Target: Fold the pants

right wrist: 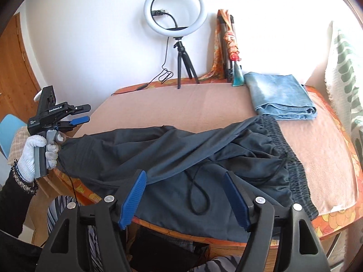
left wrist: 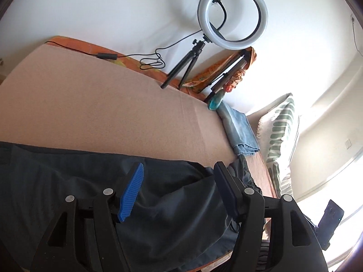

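Pants [right wrist: 181,158] lie rumpled across bench [right wrist: 181,104], waistband toward folded jeans [right wrist: 281,97]. Left tool [right wrist: 79,114] and right tool [right wrist: 183,201] both wide, empty, above pants. Advice: smooth legs flat, pinch hem corners evenly.

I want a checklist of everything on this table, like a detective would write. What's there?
Surface: table under a pinkish cloth, with an orange flowered edge.
Job's things: dark pants lying crumpled and unfolded, elastic waistband to the right, drawstring loose on top.
Clutter: folded jeans at the far right corner; ring light on a small tripod; a folded stand wrapped in orange cloth beside it.
Grippers: left gripper open, held in a gloved hand off the table's left end, holding nothing; right gripper open above the pants, nothing between its pads.
Cables: the ring light's black cable trails along the table's far edge.
Surroundings: white wall, wooden door on the left, striped cushion on the right.
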